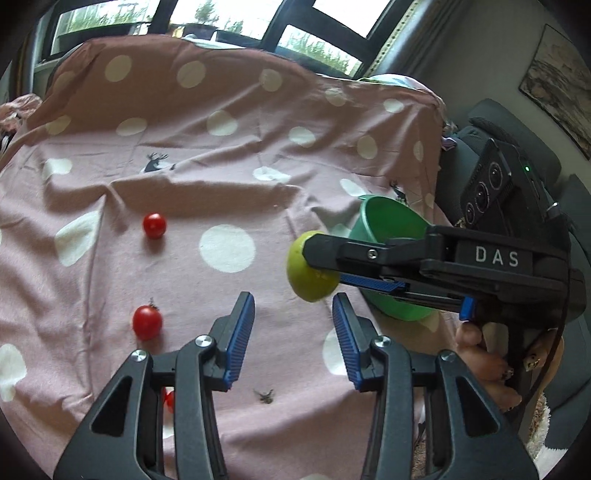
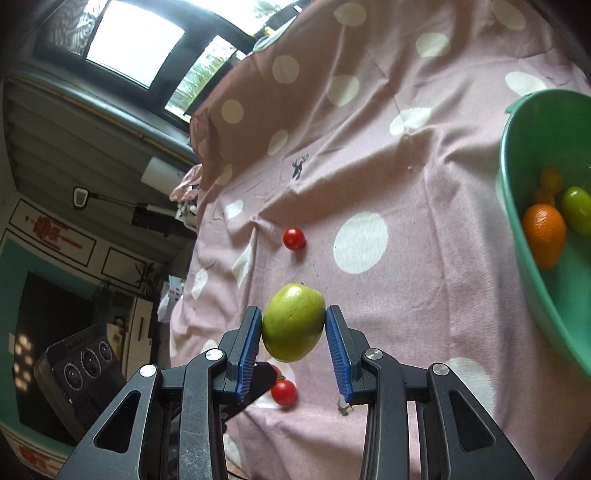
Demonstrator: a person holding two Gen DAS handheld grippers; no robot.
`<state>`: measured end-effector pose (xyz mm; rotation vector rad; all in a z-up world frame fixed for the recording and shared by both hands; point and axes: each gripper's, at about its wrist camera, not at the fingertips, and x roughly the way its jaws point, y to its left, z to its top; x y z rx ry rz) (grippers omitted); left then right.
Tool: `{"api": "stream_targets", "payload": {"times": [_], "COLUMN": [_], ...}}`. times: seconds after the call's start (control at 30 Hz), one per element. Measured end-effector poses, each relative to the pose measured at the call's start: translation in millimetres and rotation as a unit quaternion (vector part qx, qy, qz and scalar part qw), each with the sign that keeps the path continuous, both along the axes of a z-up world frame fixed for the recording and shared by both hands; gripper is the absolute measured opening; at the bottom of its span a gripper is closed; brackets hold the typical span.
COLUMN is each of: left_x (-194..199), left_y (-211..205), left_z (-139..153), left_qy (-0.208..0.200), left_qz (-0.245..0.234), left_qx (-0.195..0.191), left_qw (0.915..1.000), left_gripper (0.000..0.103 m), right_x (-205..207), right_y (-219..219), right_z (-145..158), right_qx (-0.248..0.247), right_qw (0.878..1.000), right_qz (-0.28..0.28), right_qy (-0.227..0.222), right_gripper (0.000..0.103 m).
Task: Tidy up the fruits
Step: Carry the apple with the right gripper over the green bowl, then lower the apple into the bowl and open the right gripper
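My right gripper (image 2: 293, 312) is shut on a green apple-like fruit (image 2: 293, 323) and holds it above the pink spotted cloth (image 2: 369, 147). In the left wrist view the right gripper (image 1: 318, 263) comes in from the right with the same green fruit (image 1: 301, 275), in front of the green bowl (image 1: 388, 218). My left gripper (image 1: 293, 306) stands open with nothing between its blue pads. Two cherry tomatoes (image 1: 154, 225) (image 1: 147, 322) lie on the cloth to its left. A third tomato (image 1: 169, 400) peeks out behind the left finger. The bowl (image 2: 506, 177) holds an orange (image 2: 545, 232) and another green fruit (image 2: 577, 214).
The cloth drapes over a raised back near the windows (image 1: 221, 14). A person's hand (image 1: 480, 354) grips the right tool's handle. Dark furniture (image 1: 517, 140) stands past the cloth's right edge. Two tomatoes (image 2: 294, 238) (image 2: 283, 392) lie under and beyond the held fruit.
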<state>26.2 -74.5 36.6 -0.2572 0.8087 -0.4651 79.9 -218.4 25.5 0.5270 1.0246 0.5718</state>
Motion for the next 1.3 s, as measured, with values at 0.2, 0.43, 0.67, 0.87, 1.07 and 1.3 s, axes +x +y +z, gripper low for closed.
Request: {"api": "stream_targets", "payload": {"times": [0.2, 0.43, 0.67, 0.87, 1.07, 1.3], "left_x": [12.5, 22.5, 35.0, 42.4, 48.6, 50.9], "left_y": [-40.6, -86.4, -128.0, -161.5, -180.8, -173.2], "left_z": [12.8, 24.5, 28.9, 26.1, 12.5, -2.0], "left_qy": [-0.015, -0.034, -0.036, -0.027, -0.007, 0.015], "left_qz": [-0.022, -0.054, -0.085, -0.112, -0.120, -0.104], "left_qx": [0.007, 0.016, 0.022, 0.024, 0.034, 0.042], "left_qw": [0.9996, 0.9978, 0.9955, 0.9931, 0.9922, 0.9936], "left_gripper": [0.041, 0.029, 0.030, 0.029, 0.027, 0.027], "right_x": [-4.2, -8.3, -11.0, -13.7, -11.5, -1.2], "right_y": [-27.9, -65.1, -105.1, -141.4, -170.1, -189.3], "right_z": [18.7, 34.3, 40.9, 39.7, 29.9, 8.2], "right_qx": [0.011, 0.013, 0.008, 0.007, -0.012, -0.069], "right_qw": [0.999, 0.997, 0.992, 0.987, 0.979, 0.968], "right_qz": [-0.024, -0.062, -0.112, -0.152, -0.197, -0.243], "right_qy": [-0.021, -0.046, -0.057, -0.057, -0.039, 0.007], "right_gripper": [0.037, 0.037, 0.037, 0.037, 0.037, 0.037]}}
